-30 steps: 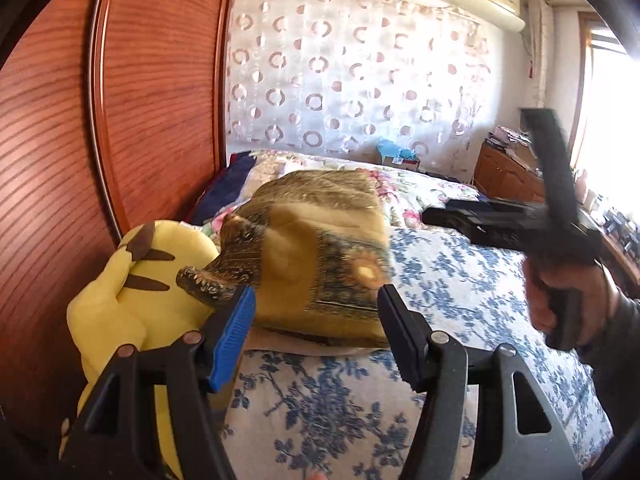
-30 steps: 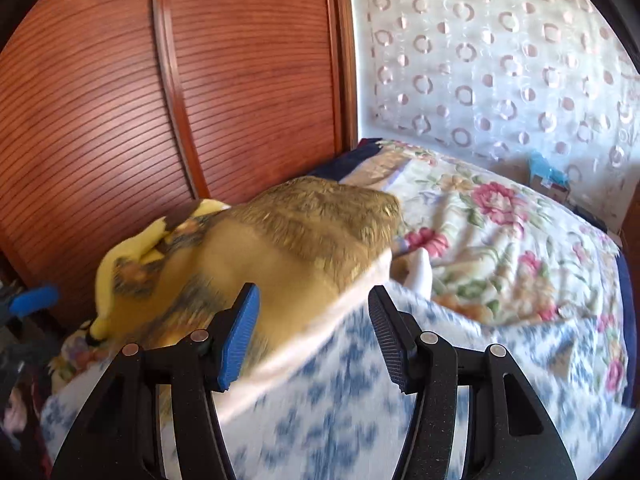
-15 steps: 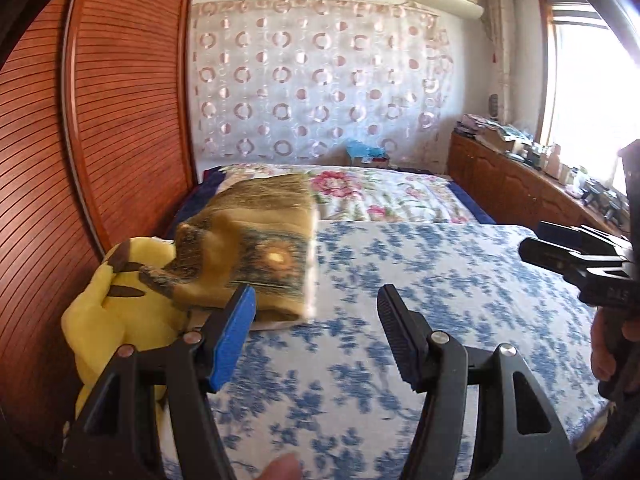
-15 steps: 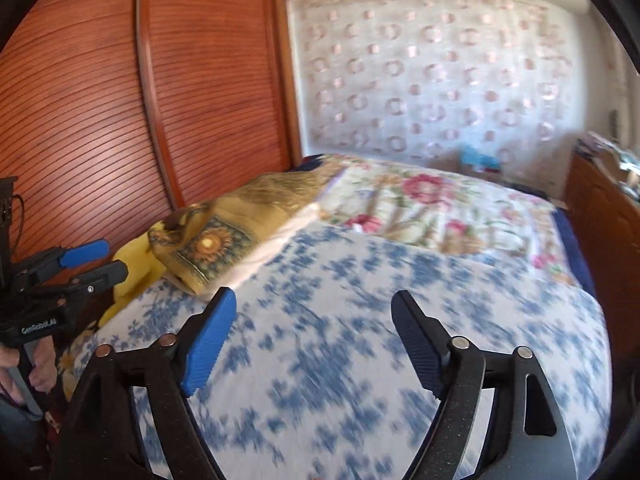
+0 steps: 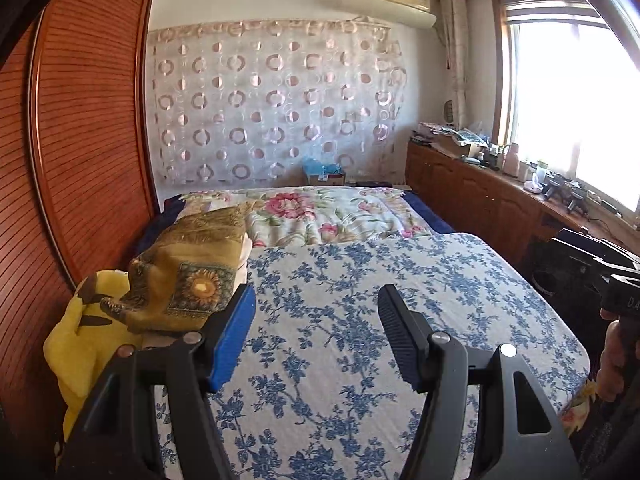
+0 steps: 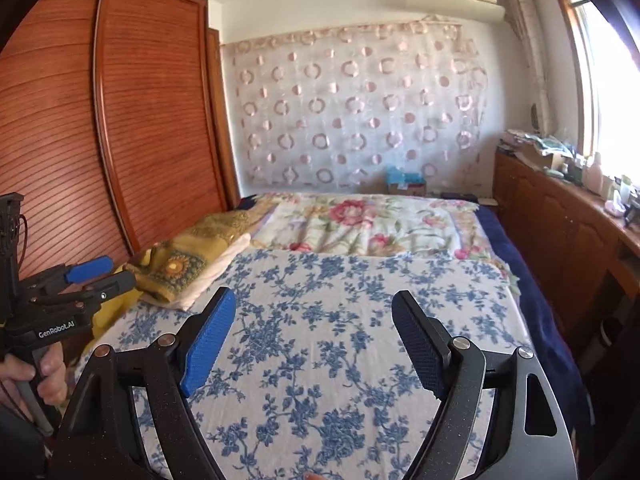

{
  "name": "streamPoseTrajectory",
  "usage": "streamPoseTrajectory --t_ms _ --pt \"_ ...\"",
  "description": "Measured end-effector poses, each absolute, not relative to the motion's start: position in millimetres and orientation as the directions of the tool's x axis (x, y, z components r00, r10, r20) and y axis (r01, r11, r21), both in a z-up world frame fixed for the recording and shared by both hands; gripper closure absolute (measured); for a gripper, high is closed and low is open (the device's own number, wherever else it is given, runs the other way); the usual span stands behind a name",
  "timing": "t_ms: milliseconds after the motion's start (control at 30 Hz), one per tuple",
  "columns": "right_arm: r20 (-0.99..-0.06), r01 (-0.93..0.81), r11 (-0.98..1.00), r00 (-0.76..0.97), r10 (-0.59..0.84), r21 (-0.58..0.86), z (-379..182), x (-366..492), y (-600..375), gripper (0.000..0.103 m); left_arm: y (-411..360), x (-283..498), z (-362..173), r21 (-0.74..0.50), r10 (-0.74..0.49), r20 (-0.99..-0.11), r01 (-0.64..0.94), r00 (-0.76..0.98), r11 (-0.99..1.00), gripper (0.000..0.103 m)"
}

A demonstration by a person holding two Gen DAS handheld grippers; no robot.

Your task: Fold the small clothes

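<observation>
A folded ochre patterned cloth (image 5: 192, 276) lies at the left edge of the bed on a white layer, also seen in the right wrist view (image 6: 188, 260). My left gripper (image 5: 316, 320) is open and empty, held back from the bed's near end. My right gripper (image 6: 312, 328) is open and empty above the blue-flowered bedspread (image 6: 328, 336). The left gripper also shows at the left of the right wrist view (image 6: 100, 270). The right gripper's body shows at the right edge of the left wrist view (image 5: 600, 264).
A yellow plush toy (image 5: 84, 336) sits beside the folded cloth against the wooden wardrobe (image 5: 80, 140). A pink-flowered quilt (image 5: 328, 212) covers the far half of the bed. A wooden cabinet (image 5: 480, 200) with clutter runs along the window on the right.
Both grippers have pulled back from the folded cloth toward the foot of the bed. The right gripper's jaws have opened wider.
</observation>
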State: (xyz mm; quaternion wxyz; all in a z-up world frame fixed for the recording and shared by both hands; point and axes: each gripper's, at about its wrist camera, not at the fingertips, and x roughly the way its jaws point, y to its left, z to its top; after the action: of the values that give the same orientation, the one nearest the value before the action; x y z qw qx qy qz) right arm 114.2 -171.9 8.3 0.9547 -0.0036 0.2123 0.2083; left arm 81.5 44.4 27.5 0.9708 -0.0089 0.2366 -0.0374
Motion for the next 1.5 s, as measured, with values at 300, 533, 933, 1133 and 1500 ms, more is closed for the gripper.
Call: streamPoseTrajectory --t_ms 300,533,933,1133,1500 --pt "-0.343 -0.338 0.938 0.875 0.341 0.071 25 90 -192 0.021 29 68 58 -0.033 -0.084 -0.410 0.077 0.908 0.996 0.040" --pt "-0.300 -0.308 0.949 0.900 0.315 0.072 40 81 -202 0.020 27 54 77 -0.024 -0.074 -0.363 0.070 0.929 0.997 0.040" --pt "-0.284 -0.296 0.953 0.910 0.303 0.067 41 71 -210 0.020 29 50 73 -0.013 -0.058 -0.368 0.057 0.928 0.998 0.039" --pt "-0.285 -0.296 0.953 0.909 0.303 0.069 41 70 -211 0.020 31 50 72 -0.015 -0.057 -0.368 0.056 0.928 0.998 0.039" --pt "-0.288 -0.291 0.955 0.911 0.297 0.065 41 71 -211 0.020 33 50 72 -0.014 -0.057 -0.368 0.056 0.928 0.998 0.039"
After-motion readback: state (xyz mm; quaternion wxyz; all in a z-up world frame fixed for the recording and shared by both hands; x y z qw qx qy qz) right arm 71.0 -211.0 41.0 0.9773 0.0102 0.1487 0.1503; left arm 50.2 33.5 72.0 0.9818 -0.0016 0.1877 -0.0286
